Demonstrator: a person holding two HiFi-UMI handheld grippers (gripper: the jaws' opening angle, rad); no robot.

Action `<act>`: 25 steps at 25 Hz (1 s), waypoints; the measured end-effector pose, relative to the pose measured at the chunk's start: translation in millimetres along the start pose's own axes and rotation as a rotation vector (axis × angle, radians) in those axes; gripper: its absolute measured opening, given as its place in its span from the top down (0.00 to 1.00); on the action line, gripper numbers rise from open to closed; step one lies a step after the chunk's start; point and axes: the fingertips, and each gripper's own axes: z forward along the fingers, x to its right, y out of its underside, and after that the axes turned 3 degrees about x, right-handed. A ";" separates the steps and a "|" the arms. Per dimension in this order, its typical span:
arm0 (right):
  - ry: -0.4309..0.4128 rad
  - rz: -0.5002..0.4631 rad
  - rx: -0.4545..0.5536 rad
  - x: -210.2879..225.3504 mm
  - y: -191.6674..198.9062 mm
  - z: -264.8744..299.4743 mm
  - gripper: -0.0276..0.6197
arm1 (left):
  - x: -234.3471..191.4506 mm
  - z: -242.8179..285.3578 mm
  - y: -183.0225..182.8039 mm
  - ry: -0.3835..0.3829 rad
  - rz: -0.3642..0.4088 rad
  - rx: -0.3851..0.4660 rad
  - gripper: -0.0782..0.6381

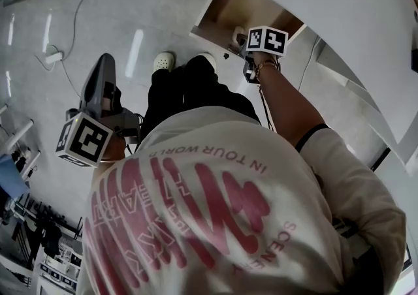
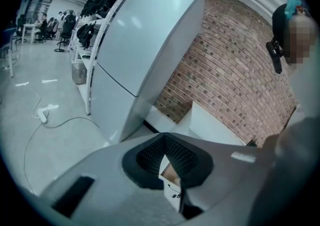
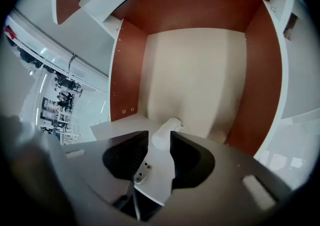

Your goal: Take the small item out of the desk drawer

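The desk drawer [image 3: 127,70] stands pulled out, with red-brown walls and a pale bottom; in the head view it is the drawer [image 1: 219,13] under the white desk. A small white cylinder [image 3: 166,131] lies at its near end. My right gripper [image 3: 159,140] points steeply down into it, jaws open, the cylinder between the fingertips and no pad pressing on it. The right marker cube [image 1: 266,40] hides those jaws from the head view. My left gripper [image 2: 163,142] is held out at my left side, its tips touching. A scrap of white shows behind them; I cannot tell what it is.
The white desk top [image 1: 339,19] curves over the drawer at the upper right. A cable and power strip [image 1: 52,57] lie on the grey floor to the left. A person's white shoes [image 1: 163,61] stand before the drawer. A brick wall [image 2: 235,70] lies behind the desk.
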 end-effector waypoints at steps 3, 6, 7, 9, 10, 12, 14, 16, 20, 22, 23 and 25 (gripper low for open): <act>-0.002 0.023 -0.017 4.8 1.7 12.7 0.72 | -9.3 1.3 4.4 -0.020 -0.010 0.007 0.89; 0.005 0.031 -0.037 8.9 7.4 22.8 0.72 | -14.9 0.2 8.3 -0.033 -0.014 0.012 0.89; 0.008 0.030 -0.043 10.0 8.8 25.1 0.72 | -16.1 -0.2 9.7 -0.037 -0.015 0.012 0.89; 0.010 0.032 -0.052 11.4 9.5 27.8 0.72 | -17.5 -0.7 11.1 -0.045 -0.019 0.010 0.89; 0.010 0.037 -0.055 11.7 8.9 27.9 0.72 | -17.2 -0.8 10.7 -0.049 -0.019 0.008 0.89; 0.009 0.055 -0.062 11.1 8.0 26.7 0.71 | -15.9 -2.0 8.7 -0.055 -0.017 0.003 0.89; 0.008 0.074 -0.065 8.7 7.2 25.1 0.71 | -15.5 -4.0 6.1 -0.051 -0.024 0.004 0.89; 0.004 0.086 -0.066 7.2 5.0 25.5 0.71 | -14.7 -4.0 4.9 -0.049 -0.026 0.001 0.89; -0.002 0.080 -0.086 11.0 5.5 33.2 0.69 | -15.9 -1.6 9.2 -0.065 -0.018 -0.009 0.89; -0.005 0.077 -0.103 10.5 7.6 36.7 0.68 | -18.3 -2.6 9.7 -0.071 -0.017 -0.008 0.89; -0.006 0.074 -0.114 10.3 8.5 38.0 0.68 | -19.0 -2.8 10.2 -0.070 -0.020 -0.007 0.89; -0.006 0.057 -0.135 10.6 9.9 39.5 0.68 | -18.8 -2.7 11.6 -0.071 -0.024 -0.008 0.89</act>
